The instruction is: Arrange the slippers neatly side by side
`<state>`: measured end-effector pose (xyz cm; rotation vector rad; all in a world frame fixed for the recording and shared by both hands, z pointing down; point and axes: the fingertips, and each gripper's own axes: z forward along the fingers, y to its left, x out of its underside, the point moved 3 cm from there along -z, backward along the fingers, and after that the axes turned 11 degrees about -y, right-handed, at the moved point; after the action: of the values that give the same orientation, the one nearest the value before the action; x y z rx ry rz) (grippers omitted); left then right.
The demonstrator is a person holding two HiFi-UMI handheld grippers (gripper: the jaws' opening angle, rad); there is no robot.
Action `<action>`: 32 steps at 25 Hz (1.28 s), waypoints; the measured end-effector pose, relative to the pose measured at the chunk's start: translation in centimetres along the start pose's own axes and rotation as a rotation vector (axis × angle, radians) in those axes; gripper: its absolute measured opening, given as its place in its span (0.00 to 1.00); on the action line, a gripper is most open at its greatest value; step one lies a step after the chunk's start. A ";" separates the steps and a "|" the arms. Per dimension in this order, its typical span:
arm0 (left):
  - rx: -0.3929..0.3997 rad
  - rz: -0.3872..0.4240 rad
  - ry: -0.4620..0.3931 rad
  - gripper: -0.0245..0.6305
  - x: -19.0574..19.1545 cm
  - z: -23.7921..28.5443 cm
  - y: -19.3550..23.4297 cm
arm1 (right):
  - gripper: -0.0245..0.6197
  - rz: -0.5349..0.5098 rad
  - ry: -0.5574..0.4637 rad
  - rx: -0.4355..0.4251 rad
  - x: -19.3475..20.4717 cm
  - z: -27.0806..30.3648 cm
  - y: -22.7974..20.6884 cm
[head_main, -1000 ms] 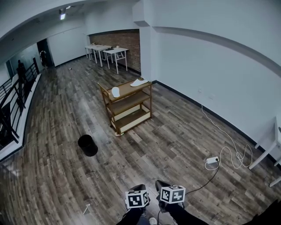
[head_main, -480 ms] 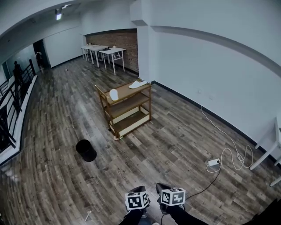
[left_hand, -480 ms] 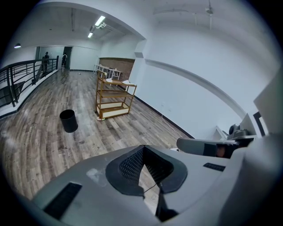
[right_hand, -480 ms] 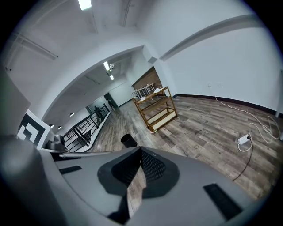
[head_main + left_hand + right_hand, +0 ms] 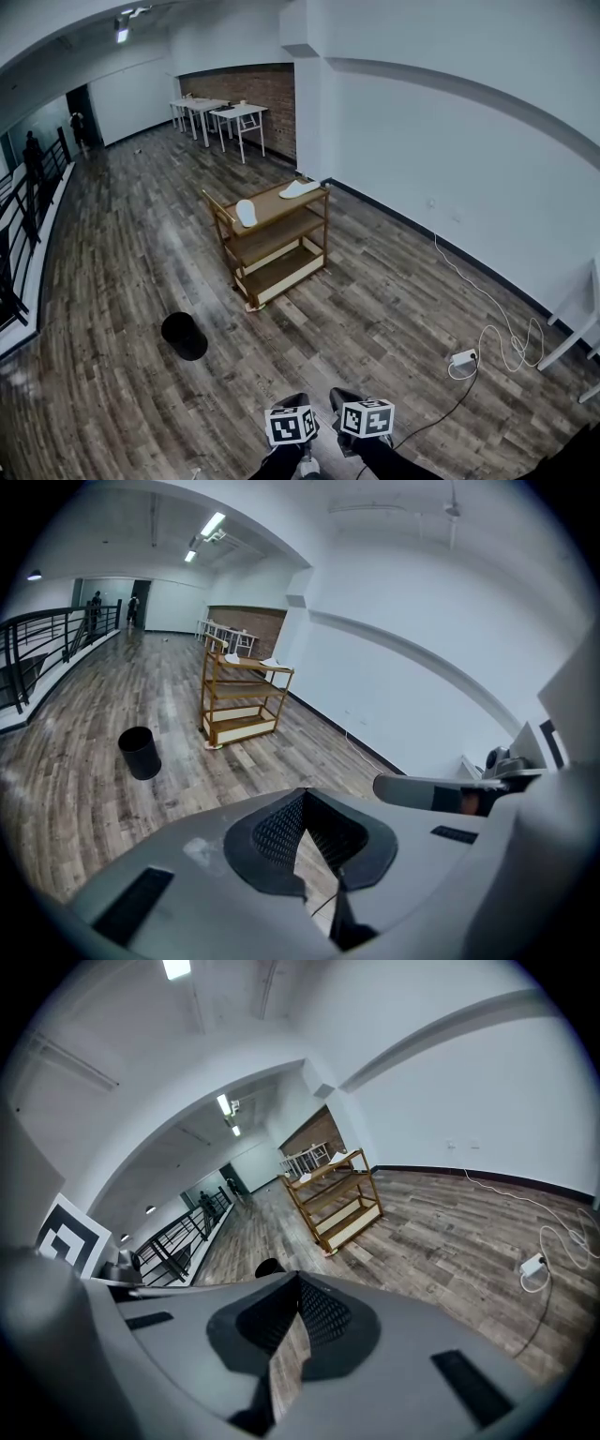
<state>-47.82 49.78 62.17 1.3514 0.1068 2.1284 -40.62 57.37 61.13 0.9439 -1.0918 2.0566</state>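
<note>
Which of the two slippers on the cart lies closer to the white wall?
The right slipper, at the top shelf's wall-side end; the left slipper lies at the other end, nearer the black bin.

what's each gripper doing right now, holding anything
Left gripper: closed, holding nothing.
Right gripper: closed, holding nothing.

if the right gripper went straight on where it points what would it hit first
The right gripper would likely meet the wooden floor first, short of the shelf cart; depth is unclear.
</note>
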 end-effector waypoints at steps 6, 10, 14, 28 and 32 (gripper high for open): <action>-0.006 -0.024 0.024 0.04 0.1 1.1 2.4 | 0.03 -0.002 0.011 0.022 -0.2 2.3 0.2; -0.004 -0.051 0.035 0.04 0.1 2.2 2.8 | 0.03 0.002 0.032 0.038 -0.5 3.4 -0.6; -0.023 -0.068 0.033 0.04 -1.0 4.2 3.8 | 0.03 -0.004 0.034 0.039 -1.9 6.0 -1.6; -0.099 -0.095 -0.013 0.04 -9.7 13.5 6.0 | 0.03 -0.029 0.064 -0.040 -9.9 16.7 -4.6; -0.116 -0.098 -0.021 0.04 -11.3 15.7 6.2 | 0.03 -0.037 0.070 -0.060 -11.7 18.9 -5.6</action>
<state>-34.01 34.92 63.02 1.2745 0.0404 2.0071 -24.12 41.43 61.63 0.8495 -1.0850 2.0004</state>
